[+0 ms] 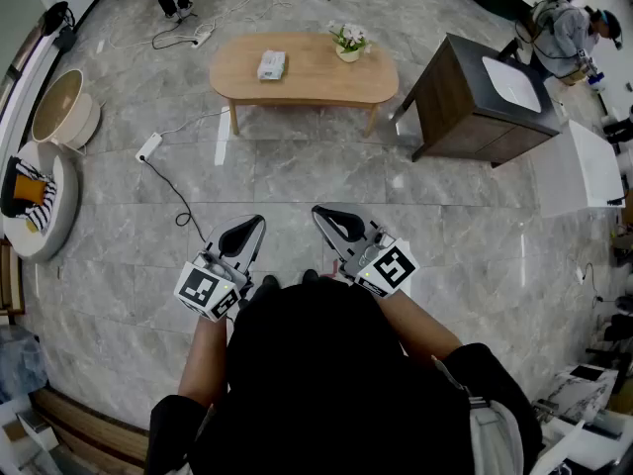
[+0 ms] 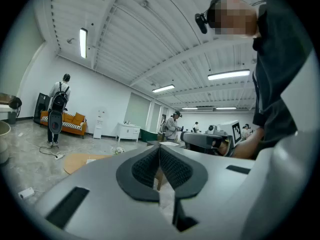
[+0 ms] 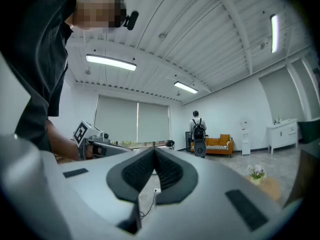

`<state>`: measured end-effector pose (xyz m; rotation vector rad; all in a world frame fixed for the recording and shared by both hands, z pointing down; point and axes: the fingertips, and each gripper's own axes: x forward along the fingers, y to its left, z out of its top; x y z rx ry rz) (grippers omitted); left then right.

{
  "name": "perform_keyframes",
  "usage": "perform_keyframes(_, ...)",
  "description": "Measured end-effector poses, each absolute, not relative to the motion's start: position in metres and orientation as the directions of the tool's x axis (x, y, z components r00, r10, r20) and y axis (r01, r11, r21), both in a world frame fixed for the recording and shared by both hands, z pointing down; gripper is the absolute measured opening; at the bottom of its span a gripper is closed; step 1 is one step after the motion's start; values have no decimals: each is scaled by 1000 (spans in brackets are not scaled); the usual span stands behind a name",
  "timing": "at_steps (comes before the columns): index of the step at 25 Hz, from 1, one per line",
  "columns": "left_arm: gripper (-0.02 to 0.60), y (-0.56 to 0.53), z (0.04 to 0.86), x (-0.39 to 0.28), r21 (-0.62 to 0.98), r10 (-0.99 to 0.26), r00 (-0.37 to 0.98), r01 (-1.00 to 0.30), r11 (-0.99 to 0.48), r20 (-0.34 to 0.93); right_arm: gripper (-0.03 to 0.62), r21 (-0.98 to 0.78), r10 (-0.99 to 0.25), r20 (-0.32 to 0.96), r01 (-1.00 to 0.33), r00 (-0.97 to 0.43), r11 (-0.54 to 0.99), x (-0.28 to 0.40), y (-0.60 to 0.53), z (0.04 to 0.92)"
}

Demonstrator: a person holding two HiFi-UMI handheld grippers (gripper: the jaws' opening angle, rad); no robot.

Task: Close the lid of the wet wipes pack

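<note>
The wet wipes pack lies on a low oval wooden table far ahead of me; from here I cannot tell how its lid stands. In the left gripper view the wet wipes pack is a small white patch on the table. Both grippers are held close to my body, well short of the table. The left gripper is shut and holds nothing, its pads meeting at the tip. The right gripper is likewise shut and holds nothing.
A small flower pot stands on the table's right end. A dark cabinet with a white basin sits to the right. A power strip with cable lies on the marble floor at left, near round seats. A person stands at far right.
</note>
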<state>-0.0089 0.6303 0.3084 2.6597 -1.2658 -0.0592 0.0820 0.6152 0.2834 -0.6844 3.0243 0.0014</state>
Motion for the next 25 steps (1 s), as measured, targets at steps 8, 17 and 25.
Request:
perform_keyframes(8, 17, 627, 307, 4, 182, -764, 642, -759, -625, 56, 9, -21, -433, -42, -433, -900, 901, 96, 613, 287)
perform_keyframes(17, 17, 627, 312, 19, 190, -755, 651, -753, -629, 82, 11, -55, -401, -69, -398, -913, 916, 111, 617, 286)
perform_keyframes(25, 17, 625, 320, 45, 205, -752, 650, -755, -623, 110, 11, -90, -360, -87, -352, -929, 932, 133, 620, 294)
